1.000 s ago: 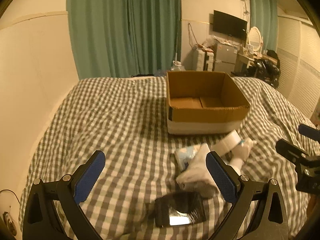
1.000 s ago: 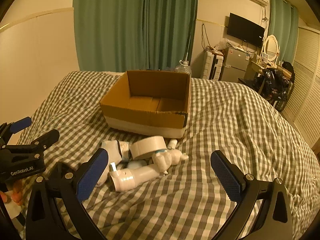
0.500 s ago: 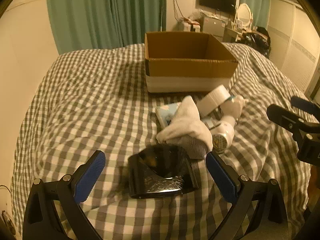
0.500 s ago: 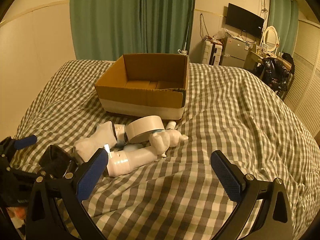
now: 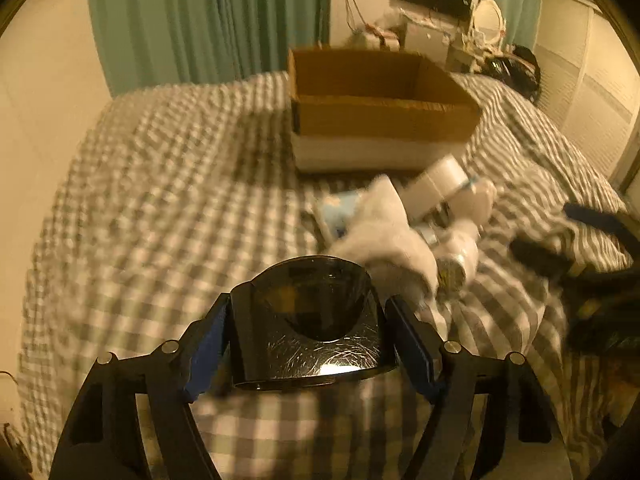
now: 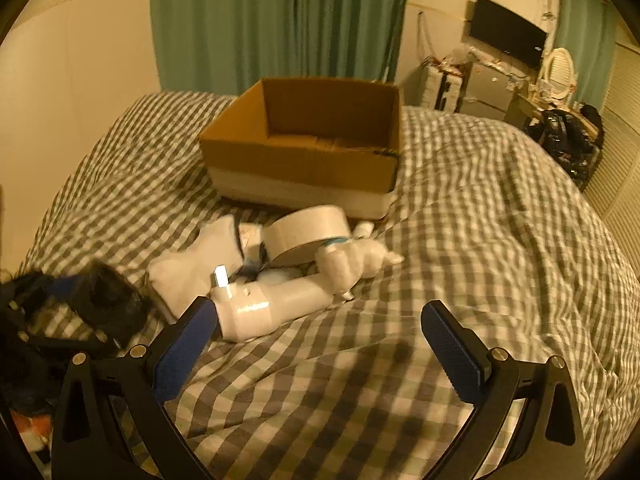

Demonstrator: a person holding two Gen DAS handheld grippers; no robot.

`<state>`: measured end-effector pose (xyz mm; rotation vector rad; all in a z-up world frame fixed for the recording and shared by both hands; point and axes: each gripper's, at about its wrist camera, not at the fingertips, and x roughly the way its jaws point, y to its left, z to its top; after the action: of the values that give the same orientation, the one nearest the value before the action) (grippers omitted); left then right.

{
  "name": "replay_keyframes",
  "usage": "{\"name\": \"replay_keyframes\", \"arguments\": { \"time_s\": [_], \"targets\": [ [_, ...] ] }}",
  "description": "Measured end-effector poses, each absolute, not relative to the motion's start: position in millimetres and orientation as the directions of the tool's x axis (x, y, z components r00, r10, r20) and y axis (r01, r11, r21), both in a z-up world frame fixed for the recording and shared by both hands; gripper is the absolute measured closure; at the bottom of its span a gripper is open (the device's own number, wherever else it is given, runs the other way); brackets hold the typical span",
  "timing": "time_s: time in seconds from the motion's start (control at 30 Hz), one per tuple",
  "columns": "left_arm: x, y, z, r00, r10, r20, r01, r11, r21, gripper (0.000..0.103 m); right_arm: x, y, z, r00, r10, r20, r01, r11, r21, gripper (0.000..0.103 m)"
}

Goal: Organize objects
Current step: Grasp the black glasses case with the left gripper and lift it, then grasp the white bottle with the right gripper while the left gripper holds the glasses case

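Note:
My left gripper (image 5: 308, 328) is shut on a glossy black case (image 5: 312, 320) with a rounded top, low over the checked bed; it shows blurred at the left of the right wrist view (image 6: 108, 304). An open cardboard box (image 5: 380, 108) stands beyond (image 6: 308, 148). In front of it lies a pile: a white sock (image 6: 196, 264), a tape roll (image 6: 308, 232), a white bottle (image 6: 276, 308) and a white plush toy (image 6: 352, 260). My right gripper (image 6: 320, 340) is open and empty, just in front of the bottle.
The grey checked bedspread (image 6: 480, 240) covers the bed. Green curtains (image 6: 276, 20) hang behind the box. A cluttered desk, TV and mirror (image 6: 556, 68) stand at the far right. A cream wall (image 6: 80, 60) runs along the bed's left side.
My left gripper came down around the black case and closed on it. My right gripper moved forward toward the white bottle and stayed open.

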<state>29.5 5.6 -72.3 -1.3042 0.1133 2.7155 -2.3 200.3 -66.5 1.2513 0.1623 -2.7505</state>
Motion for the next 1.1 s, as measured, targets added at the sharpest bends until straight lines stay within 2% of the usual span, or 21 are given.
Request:
{"name": "replay_keyframes", "arguments": {
  "time_s": [0.2,0.5,0.57,0.63,0.7,0.77,0.8,0.87,0.93,1.1],
  "targets": [
    [23,-12,-59,-0.66,0.039,-0.75,-0.104,-0.994,0.04,0.025,-21,185,-95,-0.571,-0.104,-0.815,0.221,-0.975,-0.03,0.0],
    [12,-20,-68,-0.64,0.05,-0.767,-0.089,-0.996,0.009,0.025,-39,147,-126,-0.498,-0.036,-0.866,0.332,-0.931,-0.152,0.001],
    [11,-20,-71,-0.633,0.052,-0.772,-0.088,-0.996,0.005,0.025,-43,143,-133,-0.487,-0.02,-0.873,0.334,-0.928,-0.165,0.008],
    [10,-21,-74,-0.626,0.053,-0.778,-0.085,-0.996,0.001,0.025,-46,144,-137,-0.472,-0.031,-0.881,0.337,-0.93,-0.147,0.023],
    [10,-21,-77,-0.621,0.056,-0.781,-0.083,-0.997,-0.005,0.025,-46,146,-137,-0.477,-0.03,-0.879,0.326,-0.934,-0.146,0.025],
    [11,-22,-77,-0.622,0.056,-0.781,-0.083,-0.997,-0.005,0.025,-44,148,-135,-0.488,-0.042,-0.872,0.323,-0.937,-0.135,0.034],
    [11,-22,-77,-0.623,0.056,-0.78,-0.084,-0.996,-0.005,0.025,-42,149,-133,-0.497,-0.044,-0.866,0.32,-0.938,-0.136,0.048],
    [11,-21,-76,-0.626,0.058,-0.778,-0.086,-0.996,-0.004,0.025,-41,152,-127,-0.52,-0.036,-0.853,0.304,-0.941,-0.146,0.052],
    [12,-20,-76,-0.628,0.053,-0.776,-0.085,-0.996,0.0,0.025,-38,155,-119,-0.537,-0.042,-0.842,0.292,-0.946,-0.139,0.064],
    [19,-17,-70,-0.639,0.058,-0.767,-0.09,-0.996,0.0,0.025,-30,162,-104,-0.584,-0.049,-0.81,0.264,-0.955,-0.132,0.064]
  ]
}}
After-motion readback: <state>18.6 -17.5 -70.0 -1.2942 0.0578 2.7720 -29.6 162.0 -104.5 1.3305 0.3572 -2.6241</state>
